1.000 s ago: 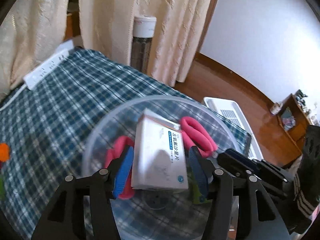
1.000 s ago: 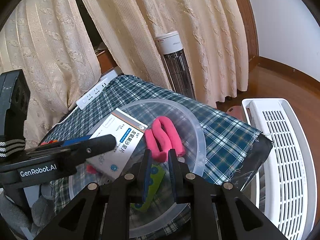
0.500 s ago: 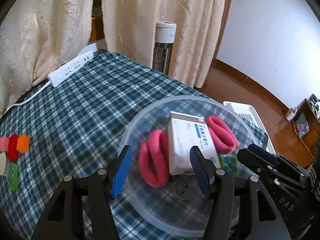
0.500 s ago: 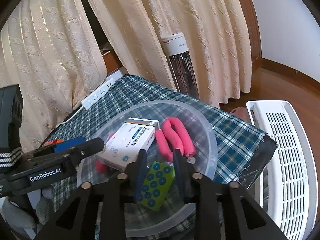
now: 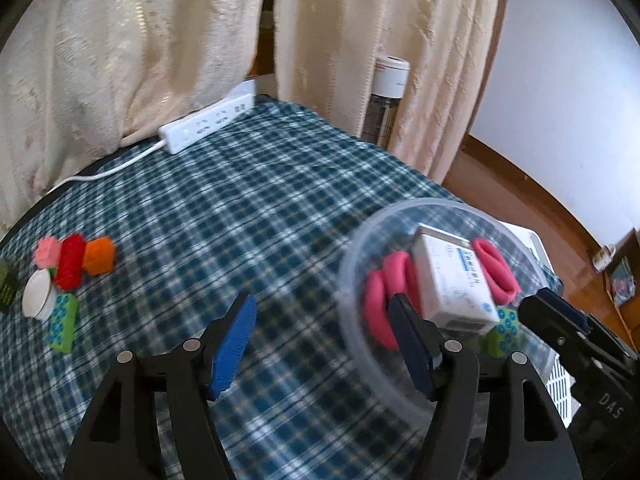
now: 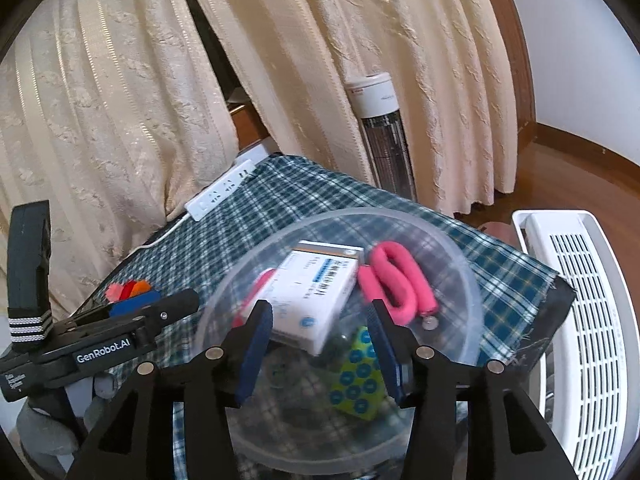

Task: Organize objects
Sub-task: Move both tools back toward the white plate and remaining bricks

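Moved: I see my left gripper [image 5: 324, 344] swung off the white box [image 5: 452, 280], jaws widening, empty.
Right gripper [image 6: 320, 344]: just released green block [image 6: 360, 376] in bowl [image 6: 472, 292].

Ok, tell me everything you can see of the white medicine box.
The white medicine box is flat, rectangular cardboard with a blue stripe, small print and a round blue logo near one corner. It lies tilted inside the clear plastic bowl, between two pink looped items, partly over a green dotted block. Neither gripper touches it.
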Motion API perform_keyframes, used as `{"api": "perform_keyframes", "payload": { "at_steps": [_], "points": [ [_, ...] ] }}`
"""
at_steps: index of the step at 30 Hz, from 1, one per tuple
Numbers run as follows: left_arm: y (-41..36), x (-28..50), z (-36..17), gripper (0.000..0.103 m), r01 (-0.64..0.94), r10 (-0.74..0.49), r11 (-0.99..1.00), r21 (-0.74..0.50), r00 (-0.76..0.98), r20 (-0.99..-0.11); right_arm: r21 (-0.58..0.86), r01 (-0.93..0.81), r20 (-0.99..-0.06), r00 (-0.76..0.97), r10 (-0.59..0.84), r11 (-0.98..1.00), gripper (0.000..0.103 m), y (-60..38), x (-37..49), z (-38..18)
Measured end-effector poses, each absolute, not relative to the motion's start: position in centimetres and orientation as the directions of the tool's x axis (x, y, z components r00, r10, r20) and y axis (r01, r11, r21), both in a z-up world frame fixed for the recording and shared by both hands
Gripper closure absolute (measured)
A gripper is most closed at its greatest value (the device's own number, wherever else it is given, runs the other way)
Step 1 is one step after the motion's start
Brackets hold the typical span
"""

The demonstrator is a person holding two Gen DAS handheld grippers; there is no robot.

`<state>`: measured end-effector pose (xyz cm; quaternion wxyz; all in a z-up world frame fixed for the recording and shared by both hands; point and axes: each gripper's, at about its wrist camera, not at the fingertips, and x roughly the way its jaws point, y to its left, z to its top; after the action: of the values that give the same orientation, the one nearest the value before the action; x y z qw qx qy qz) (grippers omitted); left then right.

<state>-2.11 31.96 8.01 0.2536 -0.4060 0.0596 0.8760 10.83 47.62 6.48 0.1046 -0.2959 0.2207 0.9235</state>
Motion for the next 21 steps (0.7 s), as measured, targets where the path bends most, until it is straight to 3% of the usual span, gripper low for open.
{"api": "perform_keyframes", "payload": {
  "at_steps": [21],
  "points": [
    [21.7, -4.1, 7.6, 0.033, -0.346, 0.278, -0.936, -0.062, -0.619, -0.735, 0.275, -0.191, -0.588, -0.809, -0.008, -0.942, 0.044, 39.9, 8.0, 8.3]
  ]
}}
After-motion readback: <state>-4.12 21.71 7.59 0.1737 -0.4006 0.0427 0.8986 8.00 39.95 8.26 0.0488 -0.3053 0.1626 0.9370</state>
